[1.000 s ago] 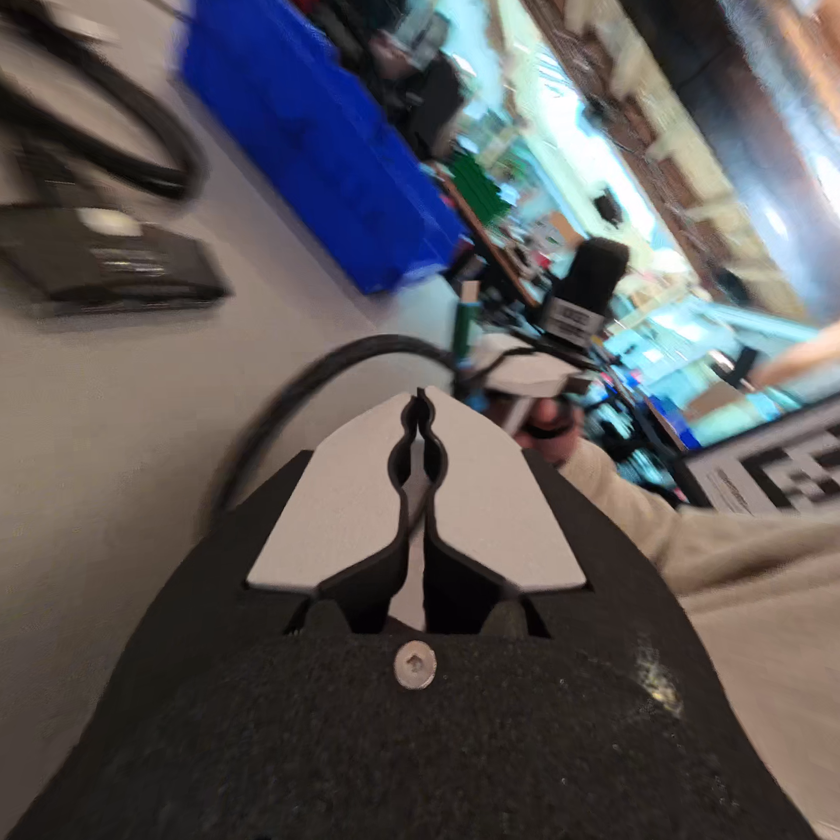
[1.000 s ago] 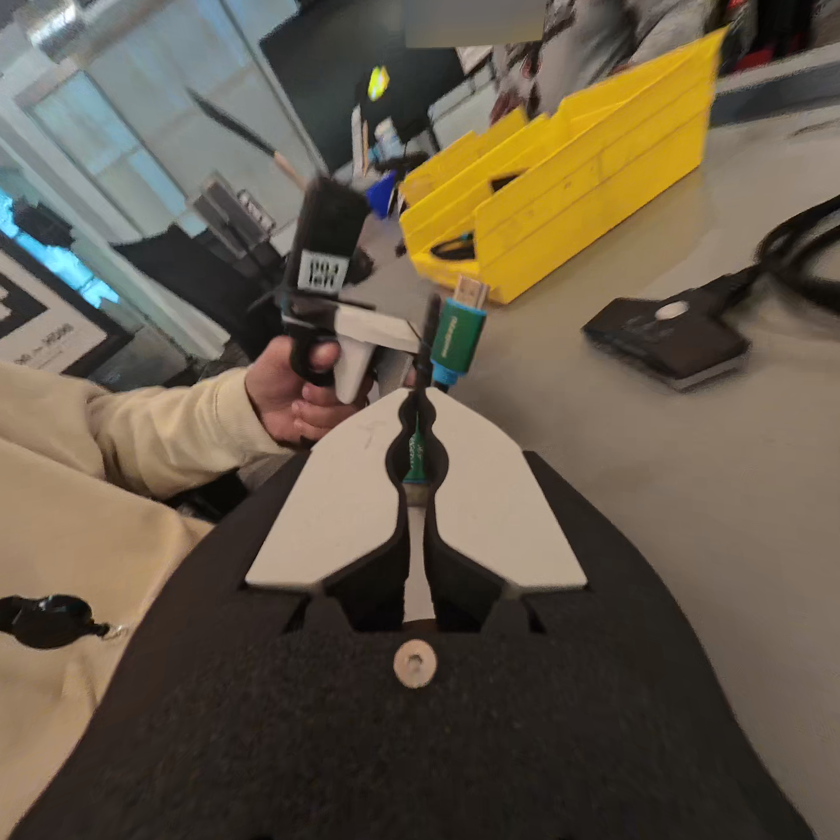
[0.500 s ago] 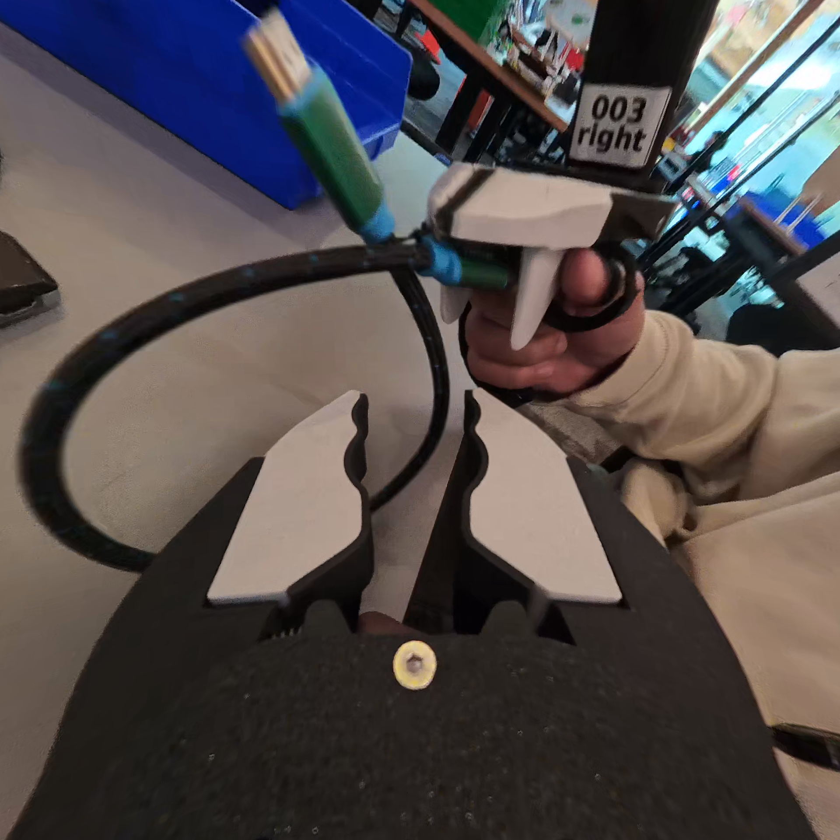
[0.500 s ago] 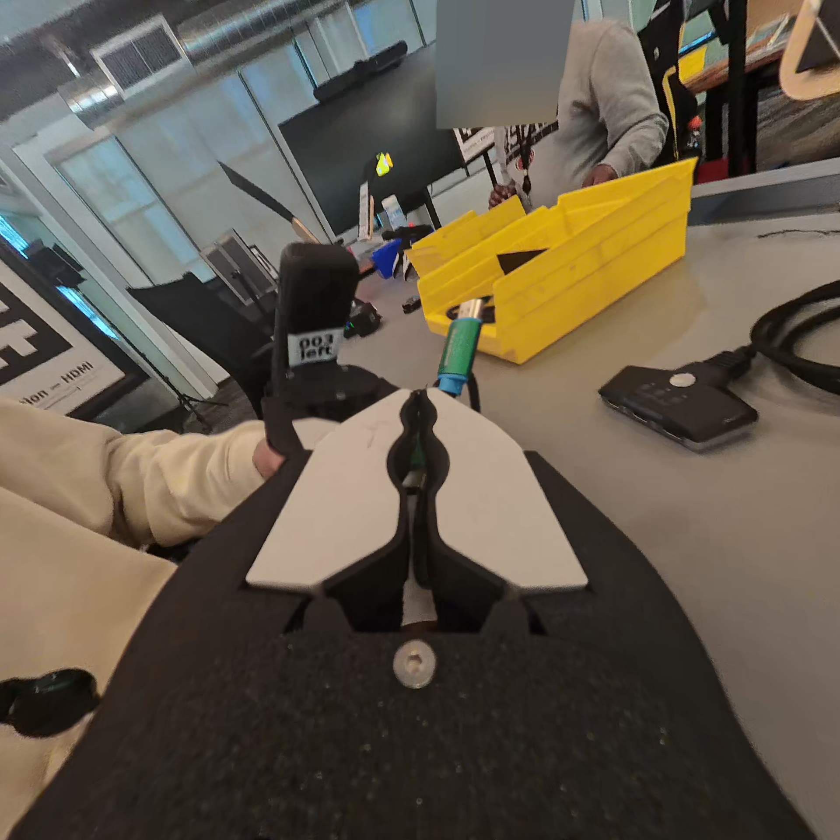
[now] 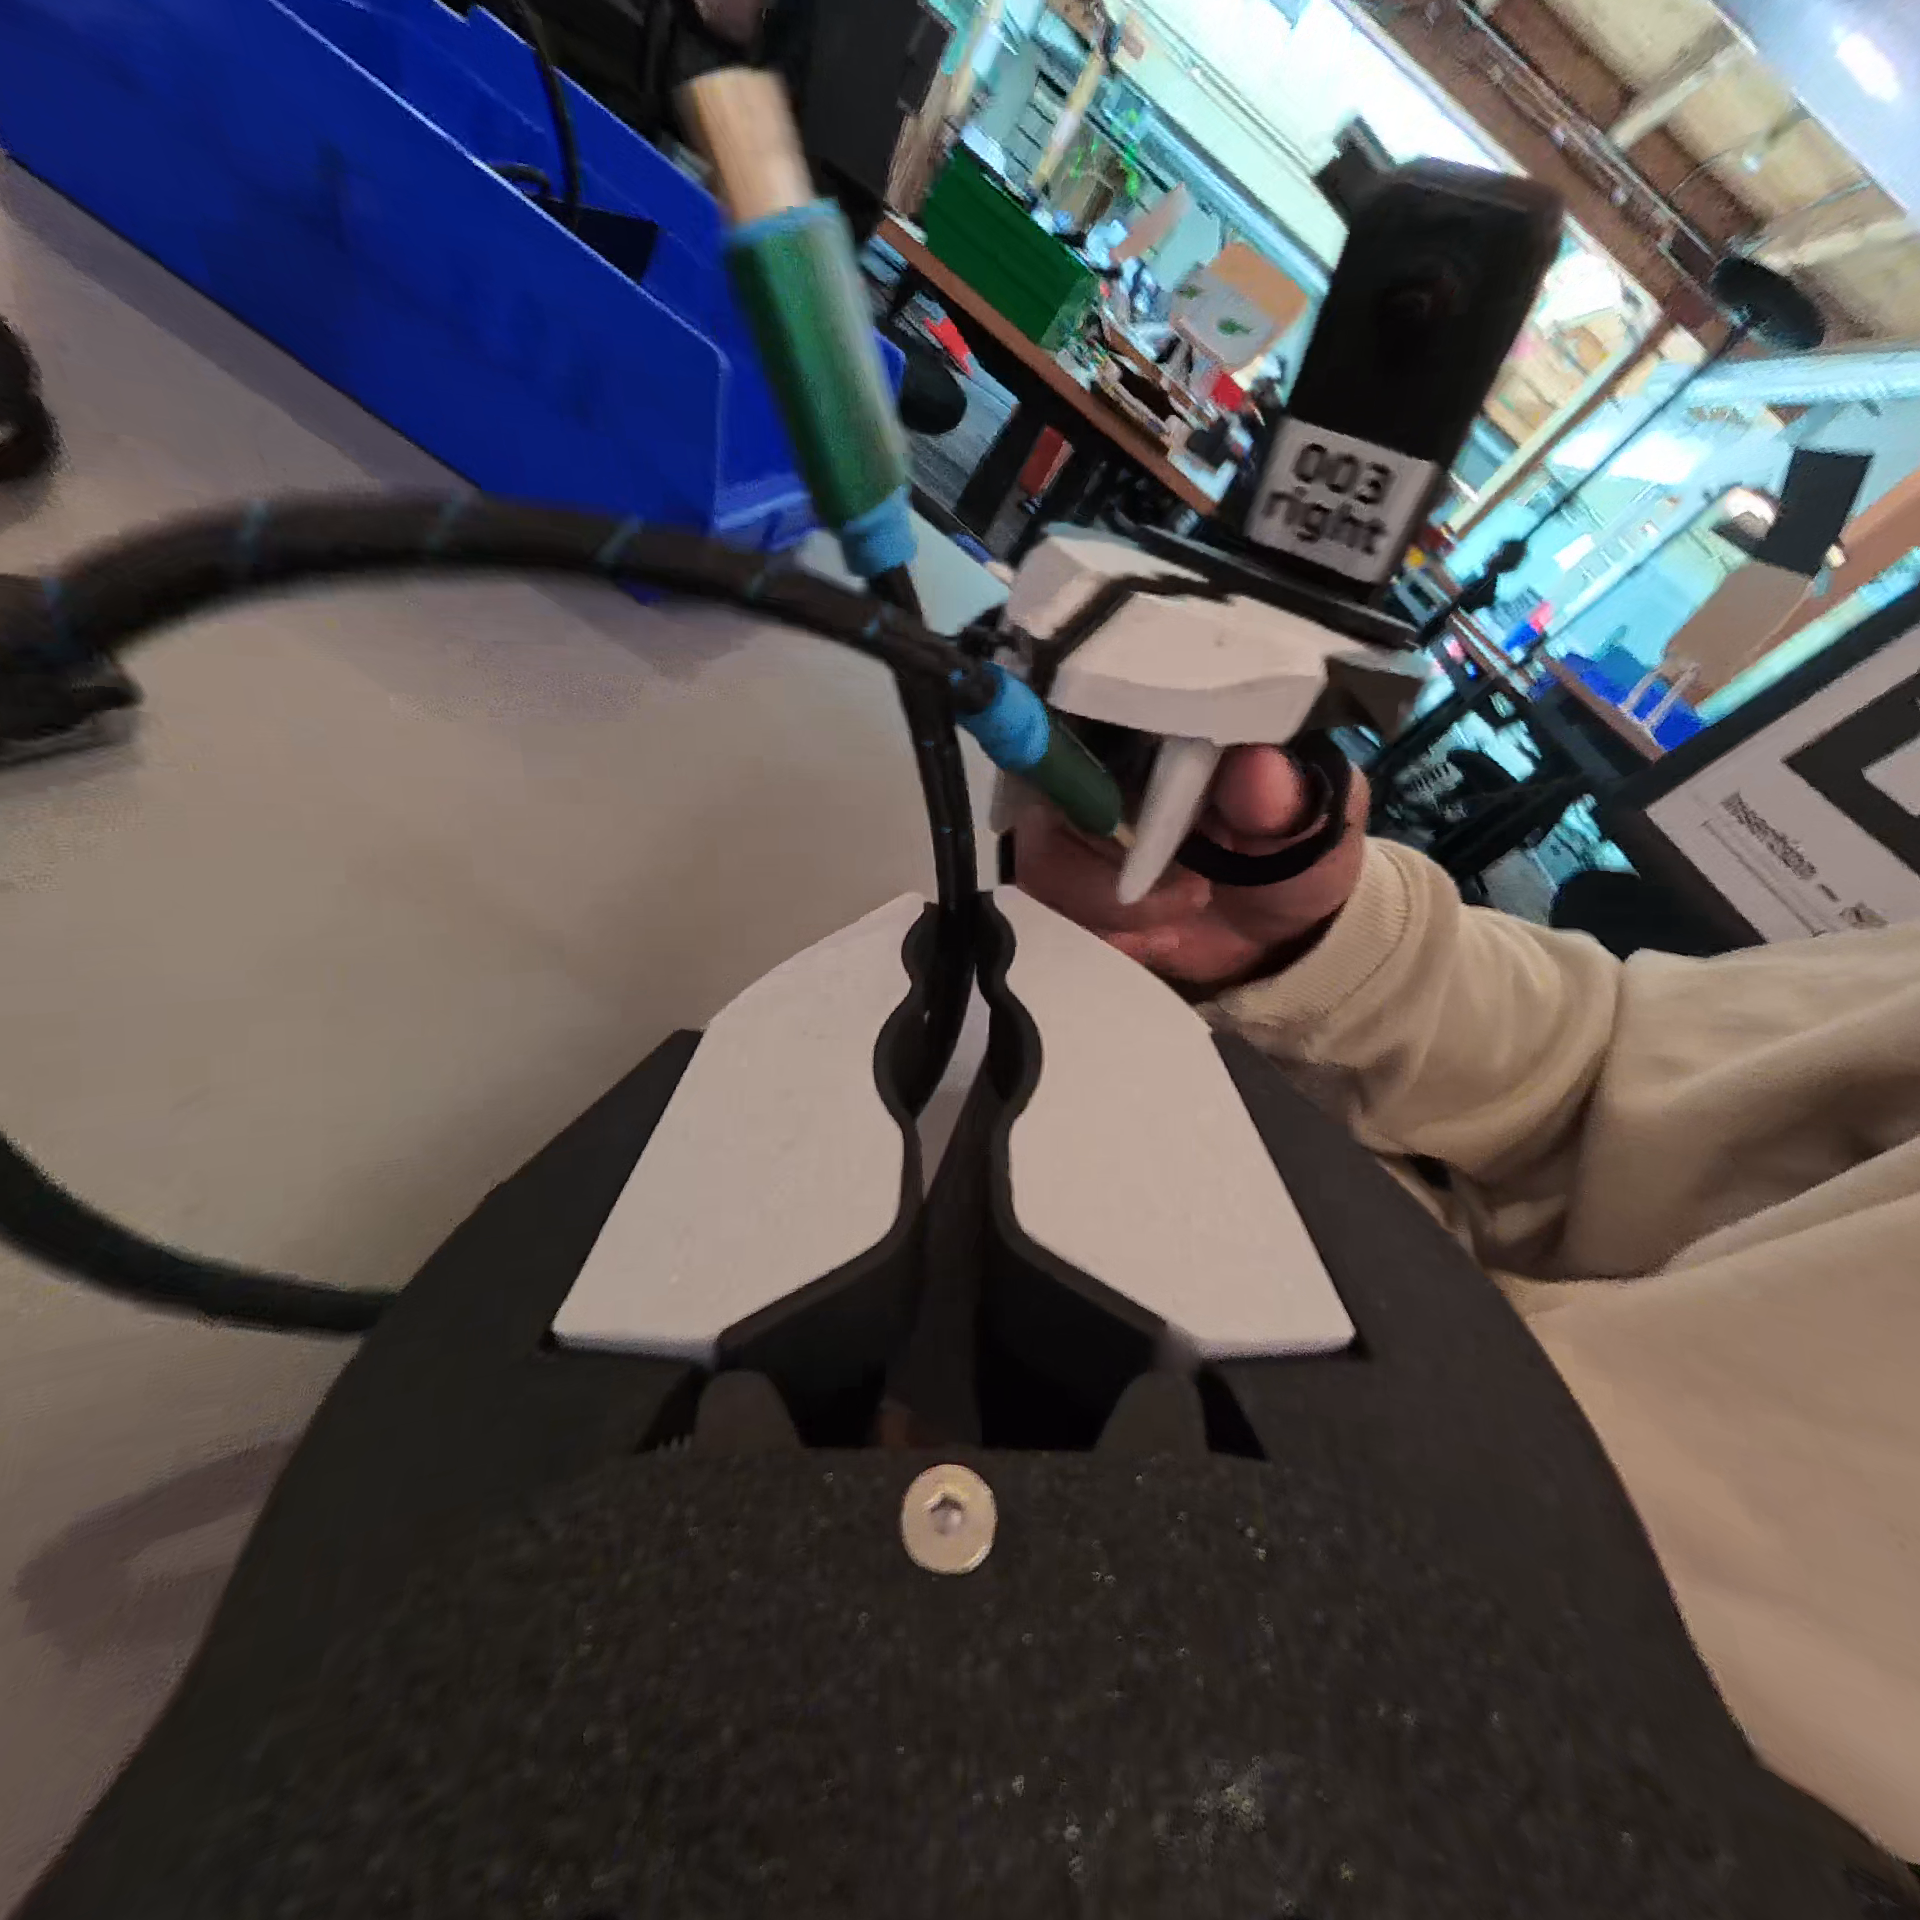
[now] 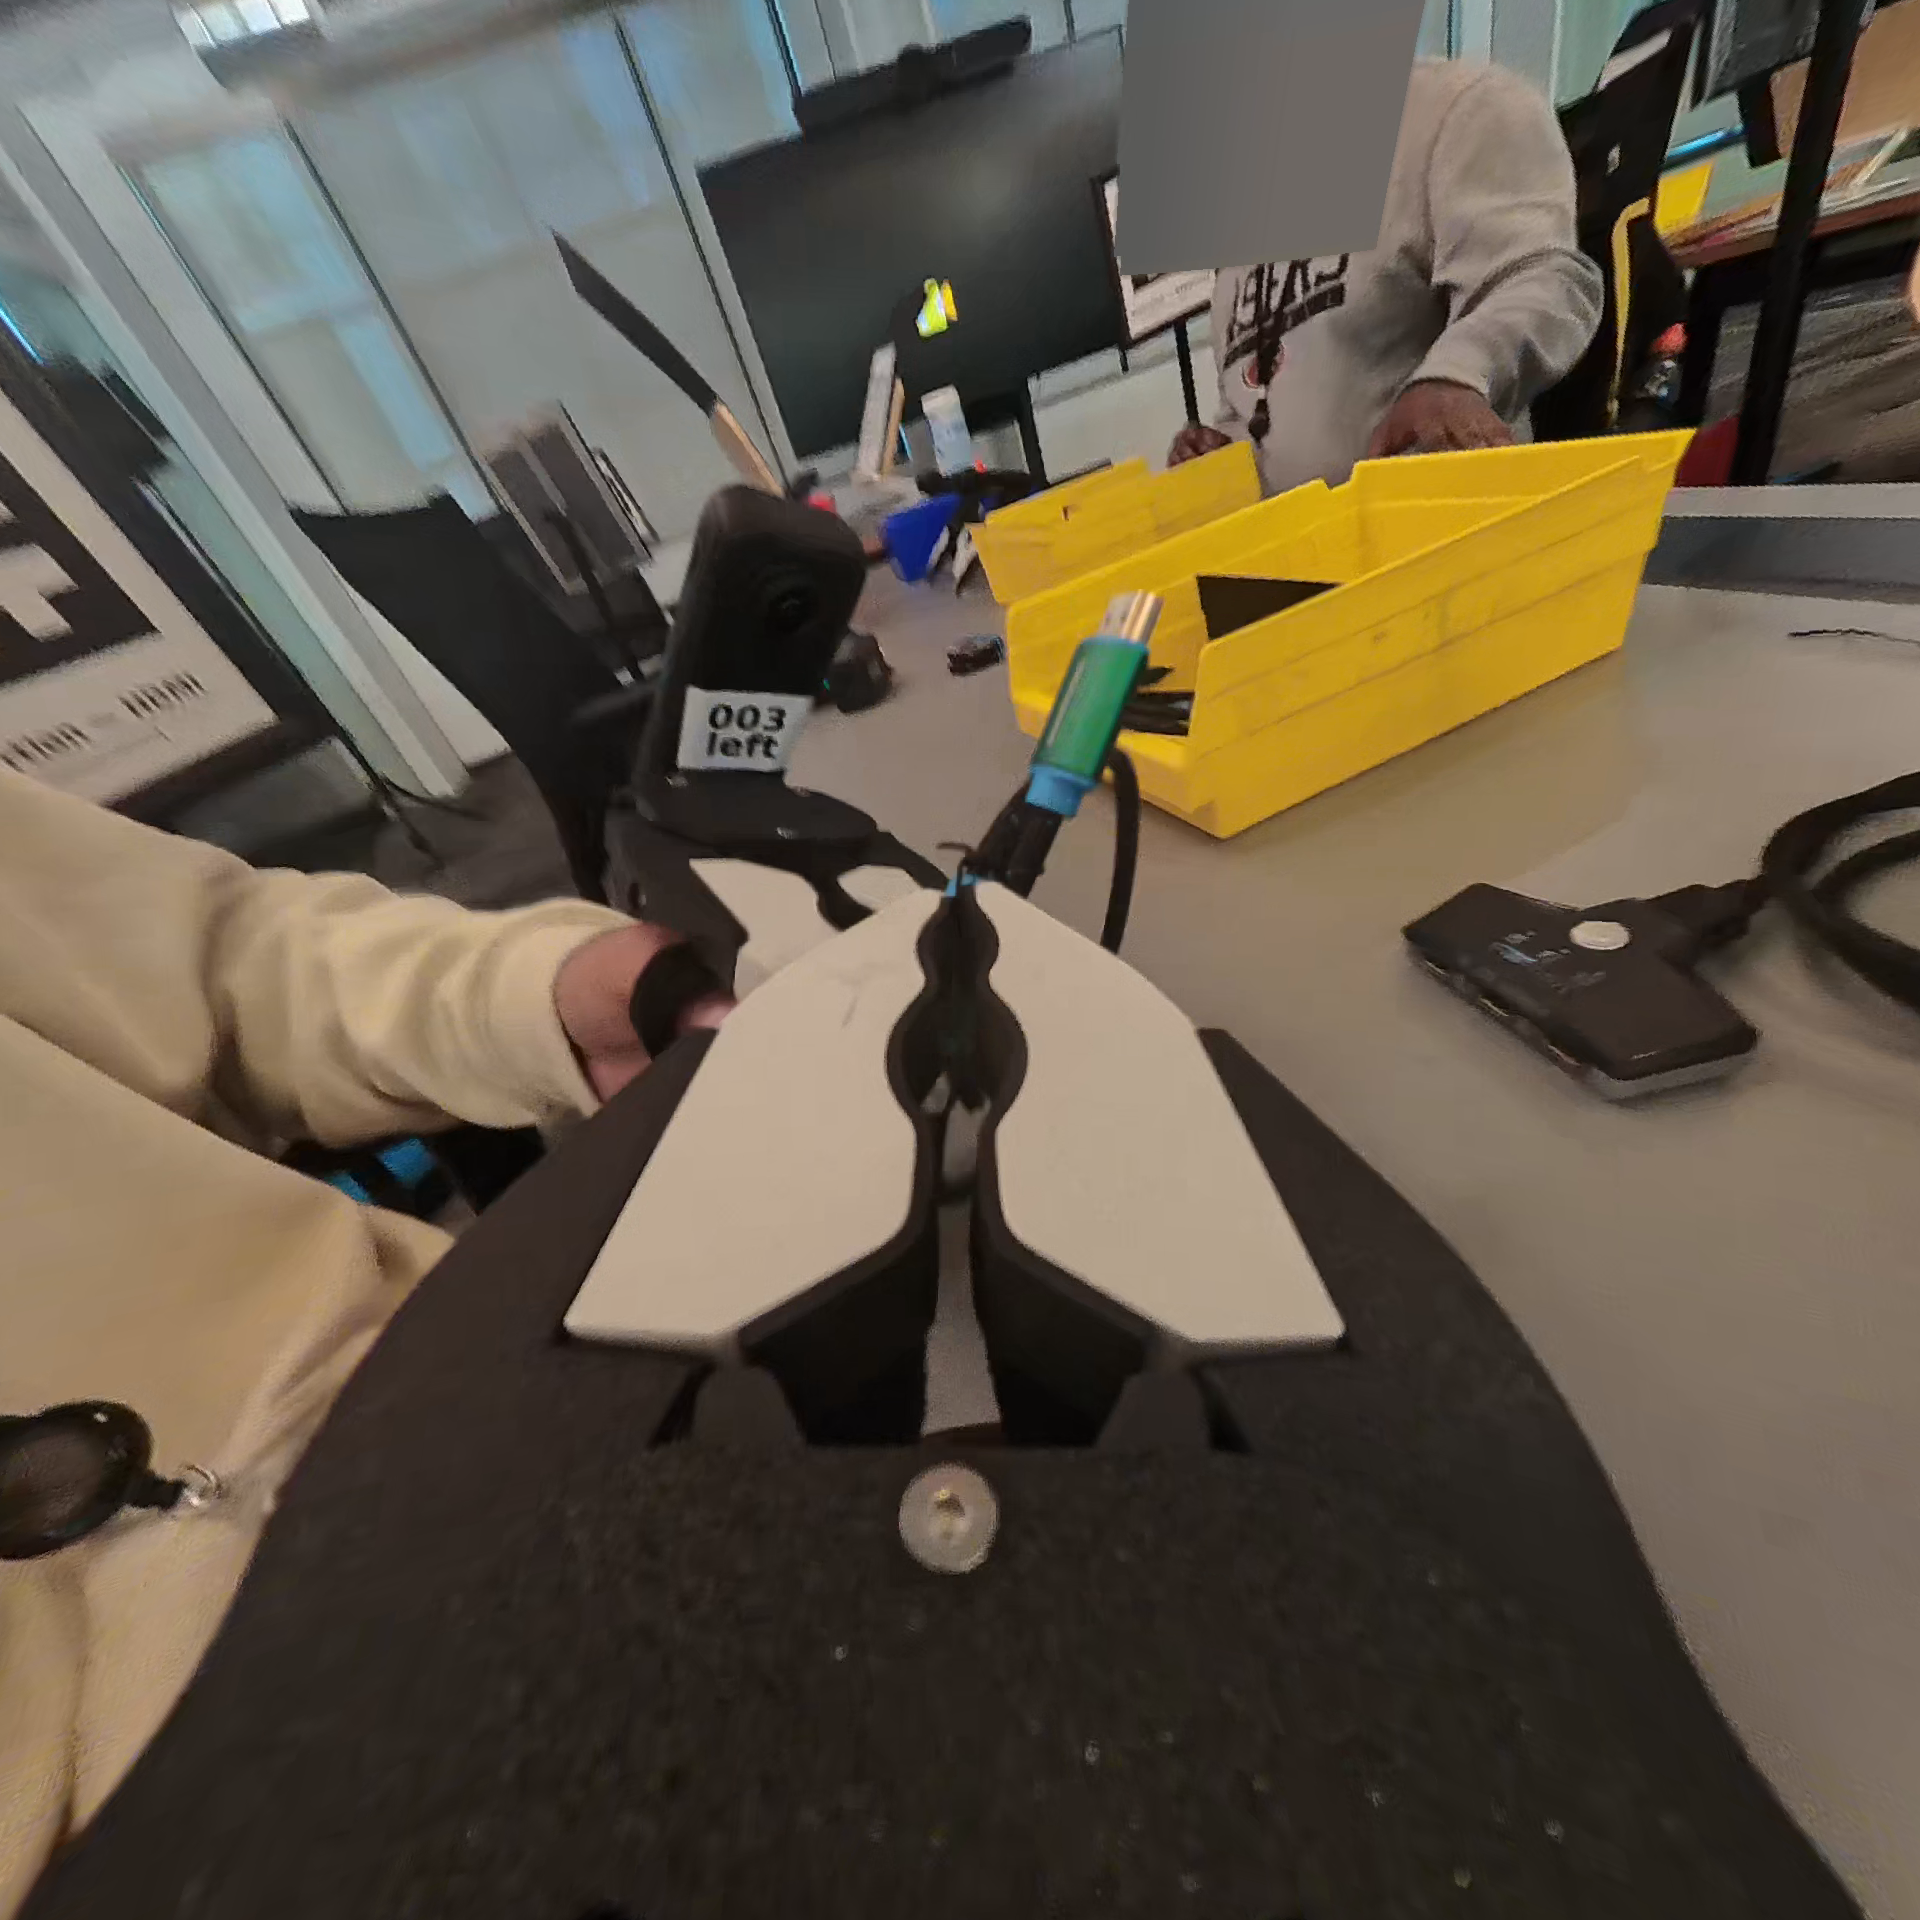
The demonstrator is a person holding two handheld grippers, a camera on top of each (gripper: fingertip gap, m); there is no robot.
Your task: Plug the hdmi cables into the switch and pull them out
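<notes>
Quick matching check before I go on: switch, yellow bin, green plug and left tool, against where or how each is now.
1 switch
2 yellow bin
3 green plug
4 left tool

a shut on cable
b flat on table
c pointing up, unplugged
d holds black parts

Pairs: 1-b; 2-d; 3-c; 4-a

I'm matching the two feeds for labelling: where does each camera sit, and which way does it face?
Left wrist view: on the left gripper, looking past its fingers, shut on the black cable, toward the blue bin; right gripper and sleeve show.
Right wrist view: on the right gripper, facing the yellow bin and switch; left gripper shows.
Shared: the green plug.
</notes>
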